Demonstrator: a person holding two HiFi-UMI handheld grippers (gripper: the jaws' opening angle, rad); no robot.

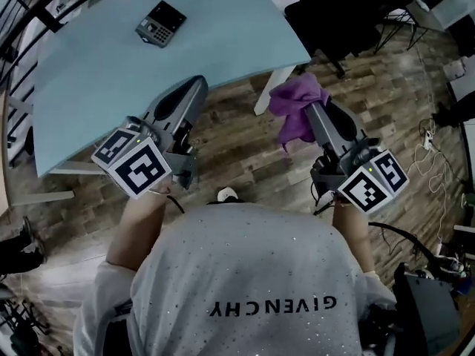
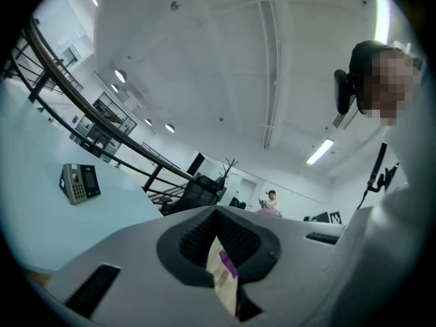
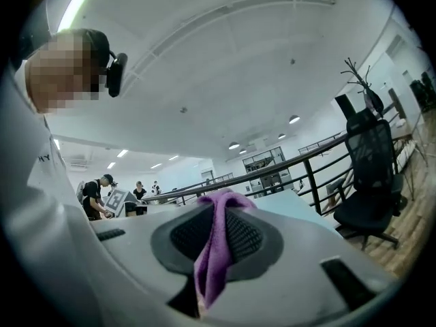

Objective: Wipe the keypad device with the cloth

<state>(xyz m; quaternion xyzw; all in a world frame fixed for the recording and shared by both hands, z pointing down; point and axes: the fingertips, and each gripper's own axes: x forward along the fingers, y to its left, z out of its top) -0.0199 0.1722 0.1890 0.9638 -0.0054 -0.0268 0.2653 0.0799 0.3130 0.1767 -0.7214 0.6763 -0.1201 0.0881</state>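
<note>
The dark keypad device point(image 1: 159, 23) lies at the far side of the light blue table point(image 1: 96, 80); the left gripper view shows the keypad device point(image 2: 80, 182) off to its left. My left gripper point(image 1: 197, 86) hovers over the table's near edge, well short of the device, jaws shut; a small white-and-purple slip point(image 2: 223, 274) shows between its pads. My right gripper point(image 1: 310, 106) is held over the floor, right of the table, shut on a purple cloth point(image 1: 295, 104). That cloth point(image 3: 214, 251) hangs bunched between the pads in the right gripper view.
A black office chair point(image 1: 334, 13) stands beyond the table's right corner, also in the right gripper view point(image 3: 371, 176). Cables point(image 1: 438, 169) trail over the wood floor at right. A black railing point(image 2: 82, 107) runs behind the table. People point(image 3: 102, 196) stand far off.
</note>
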